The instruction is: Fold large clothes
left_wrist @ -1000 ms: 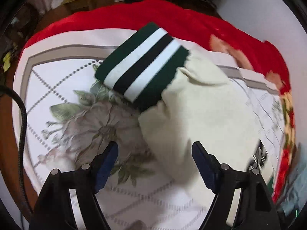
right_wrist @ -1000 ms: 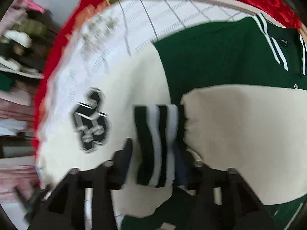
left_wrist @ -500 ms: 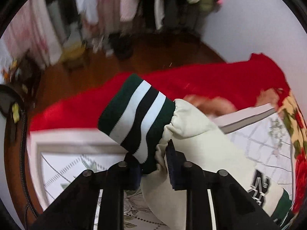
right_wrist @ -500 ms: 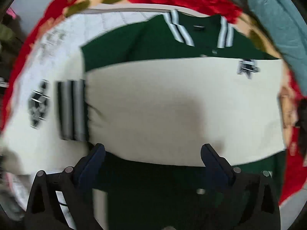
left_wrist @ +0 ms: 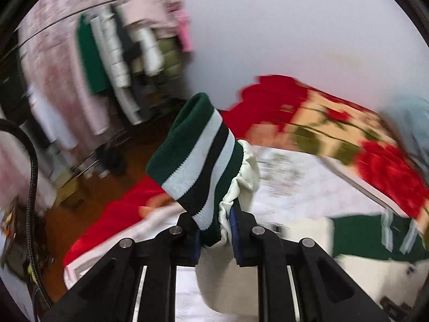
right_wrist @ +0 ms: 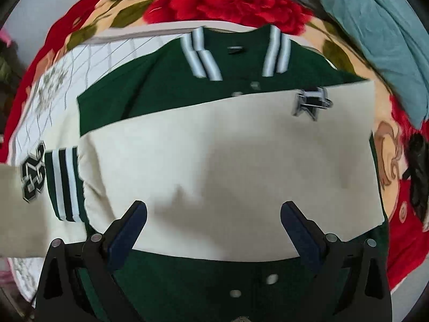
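The left gripper (left_wrist: 215, 237) is pinching the green, white and black striped knit cuff (left_wrist: 197, 158) of a cream sleeve (left_wrist: 248, 166), its jaws almost shut with the ribbing and a bunch of gathered cream fabric squeezed between the blue pads. The cuff is standing up out of the fingers, clear of the bed, with the sleeve trailing down below them. Beyond the fingertips, blurred, a rack of hanging clothes (left_wrist: 123, 61) is showing against a pale wall, and to the right of the fingers a red floral blanket (left_wrist: 335, 131) is lying over the bed's edge.

The right gripper (right_wrist: 214, 222) is standing wide open and holding nothing; its jaws have just been opening, and nothing is between them but the cloth lying underneath. It is pointing steeply down at the green varsity jacket with cream sleeves (right_wrist: 166, 94), which is lying flat on a white quilted bedsheet with a grey grid pattern (right_wrist: 53, 86). A cream sleeve panel (right_wrist: 228, 161) is lying folded across the jacket's body directly ahead of the fingertips. The second striped cuff (right_wrist: 65, 182) is resting to the left of the left finger, just beside a black-and-white number patch (right_wrist: 33, 171). The striped collar (right_wrist: 233, 53) is lying far ahead of the fingers, with a teal cloth (right_wrist: 375, 26) beyond it to the right.
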A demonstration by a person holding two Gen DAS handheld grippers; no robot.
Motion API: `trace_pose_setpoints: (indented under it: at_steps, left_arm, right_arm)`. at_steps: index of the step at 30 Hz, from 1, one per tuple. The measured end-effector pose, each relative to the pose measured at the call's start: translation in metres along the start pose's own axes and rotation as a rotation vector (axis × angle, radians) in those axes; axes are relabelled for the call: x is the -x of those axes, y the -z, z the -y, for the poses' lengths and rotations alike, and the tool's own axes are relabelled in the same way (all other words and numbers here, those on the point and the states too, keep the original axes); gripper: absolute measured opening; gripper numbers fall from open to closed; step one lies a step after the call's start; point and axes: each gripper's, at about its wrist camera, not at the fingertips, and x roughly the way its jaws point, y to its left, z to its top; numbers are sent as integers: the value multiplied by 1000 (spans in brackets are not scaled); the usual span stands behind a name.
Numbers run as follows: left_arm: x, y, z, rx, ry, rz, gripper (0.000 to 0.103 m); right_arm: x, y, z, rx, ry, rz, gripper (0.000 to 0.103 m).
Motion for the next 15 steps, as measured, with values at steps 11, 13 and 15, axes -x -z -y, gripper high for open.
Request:
trace_pose_setpoints:
  at_steps: [11, 13, 15]
  left_arm:
    - [73, 77, 290, -271, 484, -179, 13]
    - [80, 98, 332, -313, 537, -227, 14]
    - [83, 123, 374, -397, 570, -278, 14]
  right_arm:
    - [22, -4, 215, -227, 54, 26, 101]
    - [22, -2, 250, -261, 73, 22, 101]
    - [19, 2, 279, -292, 82, 14, 101]
